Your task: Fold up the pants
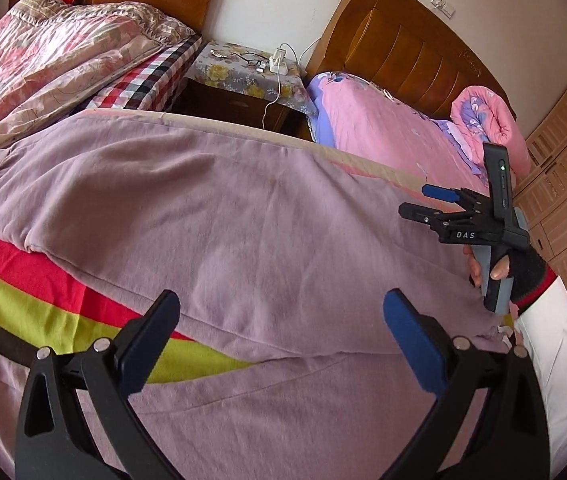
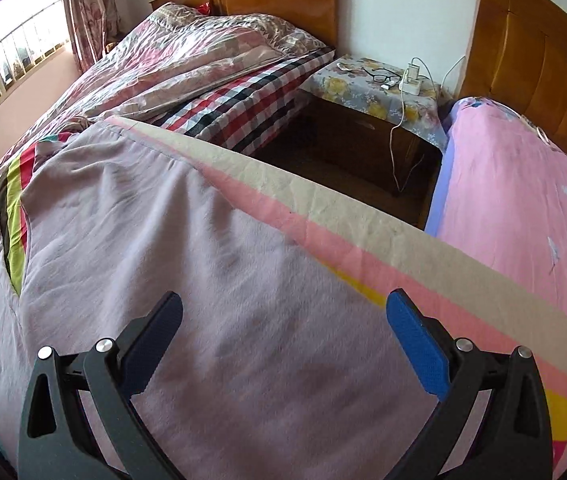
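Mauve pants [image 1: 243,220], seemingly flat, unfolded.

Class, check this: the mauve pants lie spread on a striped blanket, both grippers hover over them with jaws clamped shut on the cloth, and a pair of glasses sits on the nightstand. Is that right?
Not quite. Both the left gripper and the right gripper have their jaws wide apart, holding nothing, as each wrist view shows. The pants do lie on the striped blanket, and the glasses sit on the nightstand.

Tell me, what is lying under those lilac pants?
The lilac pants lie spread on a striped blanket with red, yellow-green, dark and pink bands. What is beneath the blanket is covered and cannot be seen.
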